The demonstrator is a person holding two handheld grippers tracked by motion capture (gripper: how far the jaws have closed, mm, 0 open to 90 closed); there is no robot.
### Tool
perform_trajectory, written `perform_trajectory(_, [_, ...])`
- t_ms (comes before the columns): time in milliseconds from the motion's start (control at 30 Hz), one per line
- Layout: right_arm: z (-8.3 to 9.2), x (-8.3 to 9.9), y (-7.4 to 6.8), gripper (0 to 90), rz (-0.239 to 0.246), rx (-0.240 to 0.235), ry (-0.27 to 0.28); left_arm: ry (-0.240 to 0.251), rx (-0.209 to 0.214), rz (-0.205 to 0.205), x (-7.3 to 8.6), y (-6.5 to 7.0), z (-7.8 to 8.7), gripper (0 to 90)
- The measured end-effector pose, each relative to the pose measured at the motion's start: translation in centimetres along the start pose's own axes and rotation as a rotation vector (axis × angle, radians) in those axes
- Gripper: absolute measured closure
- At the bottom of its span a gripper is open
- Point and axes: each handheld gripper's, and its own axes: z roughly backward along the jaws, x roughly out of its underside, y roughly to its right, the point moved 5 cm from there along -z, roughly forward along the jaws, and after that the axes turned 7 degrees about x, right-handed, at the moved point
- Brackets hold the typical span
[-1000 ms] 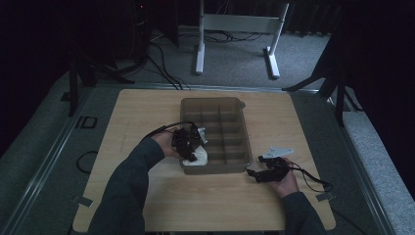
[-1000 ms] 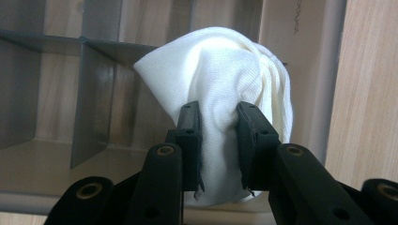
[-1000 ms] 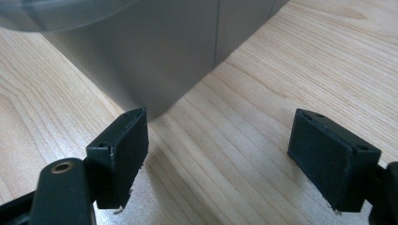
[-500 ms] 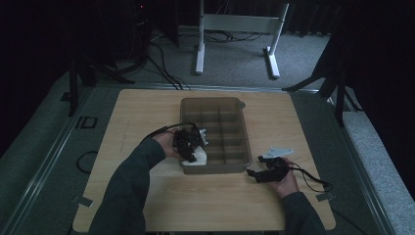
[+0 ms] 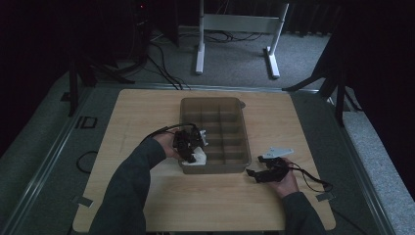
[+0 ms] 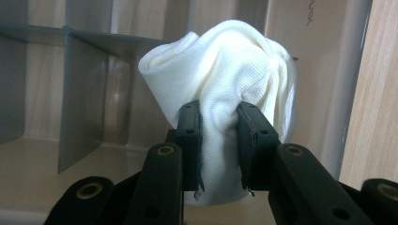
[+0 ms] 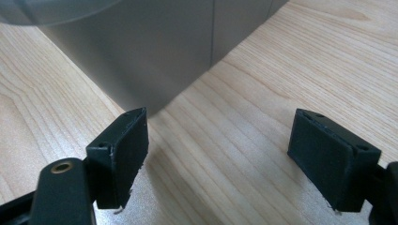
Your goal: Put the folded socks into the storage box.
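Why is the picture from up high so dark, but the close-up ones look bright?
High view: dim room, black at the edges, so the white cloth in the tray shows little detail. Left gripper view: bright and sharp on the cloth, near fingers soft. Right gripper view: bright table, the tray's wall blurred.

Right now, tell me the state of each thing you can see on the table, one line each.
White cloth: bunched up, pinched between the jaws, in the near-left corner compartment.
Divided tray: open-topped, flat on the table, other compartments look empty.
Left gripper: shut on the cloth, over the tray.
Right gripper: open, holding nothing, low over the table beside the tray.
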Motion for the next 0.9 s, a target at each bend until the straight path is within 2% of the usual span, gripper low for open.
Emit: perform_trajectory(900, [0.0,0.0,-0.1,19.9,-0.001,-0.005,0.004,-0.050,0.022,0.027,-0.3,-0.1,-1.4,72.7])
